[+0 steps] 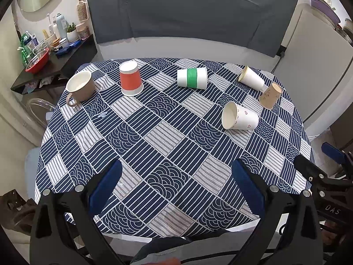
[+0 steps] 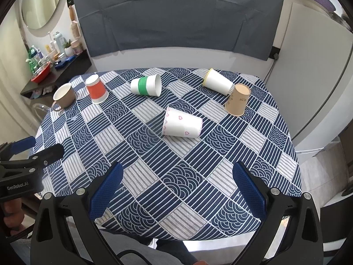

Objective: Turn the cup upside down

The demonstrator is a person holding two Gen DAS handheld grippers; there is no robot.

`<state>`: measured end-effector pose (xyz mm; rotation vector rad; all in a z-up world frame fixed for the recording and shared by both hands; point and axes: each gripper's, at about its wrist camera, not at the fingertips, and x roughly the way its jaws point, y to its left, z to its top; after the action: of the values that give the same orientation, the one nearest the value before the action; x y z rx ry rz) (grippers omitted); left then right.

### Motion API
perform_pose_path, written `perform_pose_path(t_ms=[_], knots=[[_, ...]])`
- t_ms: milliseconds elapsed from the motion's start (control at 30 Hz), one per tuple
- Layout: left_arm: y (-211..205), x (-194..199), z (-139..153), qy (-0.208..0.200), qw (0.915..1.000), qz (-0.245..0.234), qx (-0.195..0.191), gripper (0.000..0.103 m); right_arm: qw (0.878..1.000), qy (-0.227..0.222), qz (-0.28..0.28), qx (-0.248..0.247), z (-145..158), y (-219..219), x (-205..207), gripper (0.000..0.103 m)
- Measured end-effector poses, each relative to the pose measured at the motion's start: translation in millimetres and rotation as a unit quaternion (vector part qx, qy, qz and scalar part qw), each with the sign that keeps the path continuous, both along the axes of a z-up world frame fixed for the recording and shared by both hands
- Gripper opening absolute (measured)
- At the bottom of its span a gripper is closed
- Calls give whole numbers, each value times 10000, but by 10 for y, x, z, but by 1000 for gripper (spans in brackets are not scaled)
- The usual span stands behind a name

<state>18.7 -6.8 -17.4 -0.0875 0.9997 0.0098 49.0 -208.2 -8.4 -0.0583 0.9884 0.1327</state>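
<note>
Several cups sit on the patterned tablecloth (image 1: pixel 167 137). A white cup with pink hearts (image 1: pixel 239 118) (image 2: pixel 182 125) lies on its side in the middle right. A white cup with a green band (image 1: pixel 192 78) (image 2: pixel 145 86) lies on its side at the back. A plain white cup (image 1: pixel 251 78) (image 2: pixel 217 81) lies on its side at the far right. An orange cup (image 1: pixel 130 78) (image 2: pixel 96 90) and a brown paper cup (image 1: pixel 270 96) (image 2: pixel 238 99) stand upside down. A tan mug (image 1: pixel 80 87) (image 2: pixel 64 96) stands upright at the left. My left gripper (image 1: pixel 176 185) and right gripper (image 2: pixel 177 186) are open and empty over the near table edge.
A dark shelf (image 1: pixel 55 64) with bottles and a red bowl stands left of the table. A grey padded backrest (image 1: pixel 189 11) runs behind it. A white fridge (image 2: pixel 308 66) stands at the right. A clear chair (image 1: pixel 38 108) stands at the table's left edge.
</note>
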Motion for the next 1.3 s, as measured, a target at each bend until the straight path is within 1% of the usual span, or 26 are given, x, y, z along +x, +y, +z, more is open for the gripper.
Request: perform_pose_path(t_ms=[167,267,367,500,667,800,833,900,967,1033,1167,1233,1300], knots=[[-18,72,-26,59,9999,73,-40,97,9999,103,80,53,-53,-30,120,95],[-34,141,-41,89,9999,122,-59,97,9994,232,177,172,-106,-61,225,95],[-61,197,-72,133,9997,177,-72,97,9982,468,261,256,-219,-101,376,95],[-80,262,-106,216,9992,312,-98,97,9962,738,386,245,-368,-153,563,95],[-80,348,-179,388,9972,607,-185,97,9921,1072,574,302,-582,-244,831,95],[-93,382,-244,554,9945,852,-239,97,9895,1172,820,203,-781,-277,1064,95],[-96,375,-258,582,9941,884,-235,97,9886,1160,941,164,-831,-274,1115,95],[-103,361,-299,690,9923,1010,-186,97,9862,1043,1287,-70,-938,-244,1232,95],[-92,339,-319,757,9906,1134,-128,97,9810,922,1690,-228,-1016,-210,1316,95],[-66,296,-330,810,9881,1305,-60,97,9731,871,2113,-301,-1121,-172,1438,95],[-17,211,-390,1020,9805,1680,3,97,9583,745,2695,-584,-1326,-89,1641,95],[-2,162,-420,1143,9761,1850,58,97,9494,794,2989,-553,-1423,-48,1753,95],[-8,100,-425,1235,9720,1989,173,97,9434,828,3170,-519,-1496,-10,1833,95]])
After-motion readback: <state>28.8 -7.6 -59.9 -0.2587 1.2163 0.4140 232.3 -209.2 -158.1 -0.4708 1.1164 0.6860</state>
